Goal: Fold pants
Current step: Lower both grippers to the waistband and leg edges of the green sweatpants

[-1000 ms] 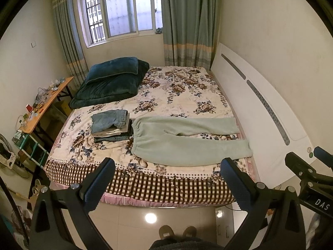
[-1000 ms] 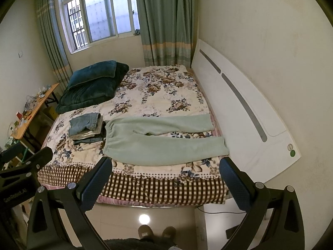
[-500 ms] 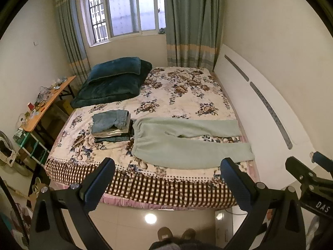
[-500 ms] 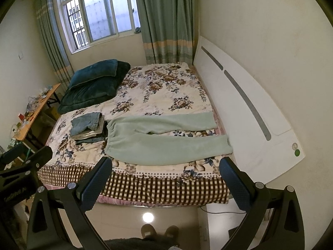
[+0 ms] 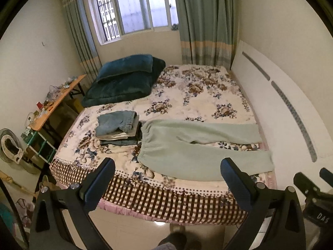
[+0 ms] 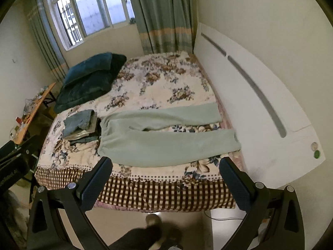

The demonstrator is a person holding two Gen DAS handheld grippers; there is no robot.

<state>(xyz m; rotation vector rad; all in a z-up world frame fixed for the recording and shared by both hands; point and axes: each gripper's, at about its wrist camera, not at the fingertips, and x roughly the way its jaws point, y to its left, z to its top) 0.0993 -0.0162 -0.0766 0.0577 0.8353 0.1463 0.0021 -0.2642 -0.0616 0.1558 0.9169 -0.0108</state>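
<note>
Both views have closed in on the bed [image 5: 187, 200] since a second ago, its checked edge now larger and lower between the fingers, so the person looks to be stepping up to it. On the floral cover the pants [image 5: 197, 145] lie flat and fully spread near the front edge, waistband at 9 o'clock, the two legs running to 3 o'clock with a gap of cover showing between them: no fold made yet, as I read it. Touching the waistband at 9 o'clock sits a stack [image 5: 118, 128] of already folded clothes, jeans on top, so earlier items seem done and this pair is what's left. Dark pillows [image 5: 124, 79] rest at 11 o'clock. Left gripper [image 5: 166, 181] has its jaws wide apart, empty, short of the bed edge; right gripper [image 6: 165, 180] likewise spread and holding nothing, aimed at the near leg. All folding is ahead.
</note>
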